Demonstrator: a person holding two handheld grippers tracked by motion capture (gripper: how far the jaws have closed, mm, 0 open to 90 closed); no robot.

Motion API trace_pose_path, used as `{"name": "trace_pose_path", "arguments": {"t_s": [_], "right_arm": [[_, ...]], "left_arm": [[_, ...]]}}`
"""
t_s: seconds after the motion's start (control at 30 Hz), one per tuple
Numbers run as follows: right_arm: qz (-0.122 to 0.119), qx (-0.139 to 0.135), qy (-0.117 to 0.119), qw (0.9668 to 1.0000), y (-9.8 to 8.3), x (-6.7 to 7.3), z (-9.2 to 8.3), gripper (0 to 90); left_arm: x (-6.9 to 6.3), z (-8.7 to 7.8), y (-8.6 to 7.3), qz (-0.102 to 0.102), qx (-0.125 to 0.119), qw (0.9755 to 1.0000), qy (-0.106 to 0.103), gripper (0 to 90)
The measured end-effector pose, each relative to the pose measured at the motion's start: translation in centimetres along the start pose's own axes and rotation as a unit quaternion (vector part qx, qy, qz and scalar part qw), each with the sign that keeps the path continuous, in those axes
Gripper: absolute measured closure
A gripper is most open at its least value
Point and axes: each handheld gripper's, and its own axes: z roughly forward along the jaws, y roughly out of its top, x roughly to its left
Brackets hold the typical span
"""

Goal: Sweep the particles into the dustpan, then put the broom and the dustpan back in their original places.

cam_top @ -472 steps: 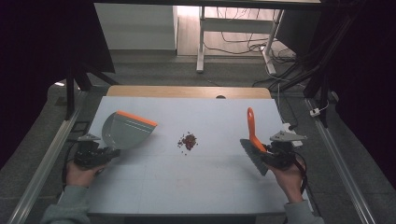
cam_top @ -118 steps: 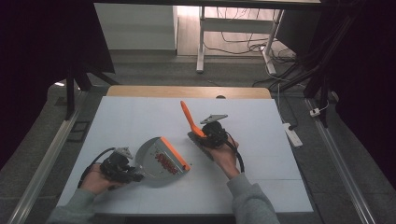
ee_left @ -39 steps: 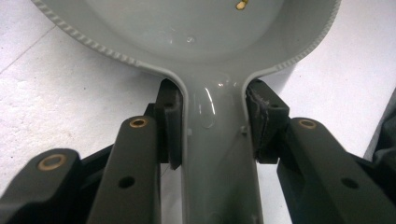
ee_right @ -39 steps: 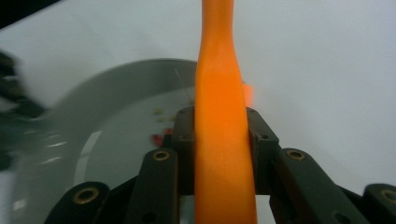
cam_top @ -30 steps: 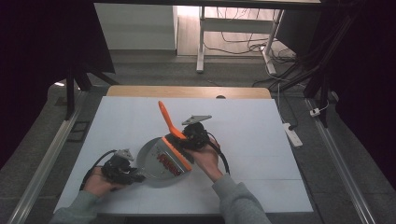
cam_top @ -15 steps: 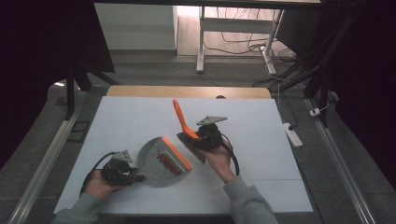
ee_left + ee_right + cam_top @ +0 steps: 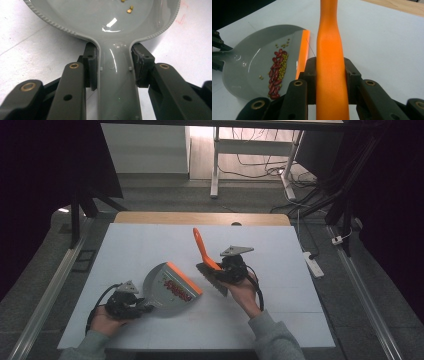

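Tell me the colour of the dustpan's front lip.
Orange: the lip edges the grey dustpan, clearest in the right gripper view.

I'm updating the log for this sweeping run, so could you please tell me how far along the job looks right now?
Mostly done: the red beans and small yellow-green grains lie inside the grey dustpan, and the white table shows no loose pile. In hand: the left gripper clamps the dustpan's handle, and the right gripper clamps the orange brush, lifted just beyond the pan's orange lip. Left: probably emptying the pan and setting both tools down.
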Motion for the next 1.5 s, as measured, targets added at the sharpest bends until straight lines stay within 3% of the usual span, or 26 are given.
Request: {"name": "trace_pose_path", "arguments": {"t_s": [0.27,0.43,0.63,1.5], "right_arm": [[-0.011,-0.006,0.003,0.9999,-0.5,-0.7,-1.3,70.5],[-0.013,-0.012,-0.002,0.9998,-1.4,-1.2,-2.5,70.5],[-0.008,-0.013,-0.01,0.9998,-2.3,-1.7,-3.8,70.5],[0.027,-0.018,-0.031,0.999,-4.8,-3.5,-7.5,70.4]], "left_arm": [[-0.2,-0.4,-0.2,-0.022,-0.02,0.9995,0.0,61.8],[-0.7,-0.7,-0.2,-0.035,-0.028,0.9989,0.015,61.8],[-1.3,-1.1,-0.2,-0.047,-0.044,0.9974,0.033,61.9],[-1.5,-1.1,0.1,-0.076,-0.064,0.9944,0.036,61.8]]}}
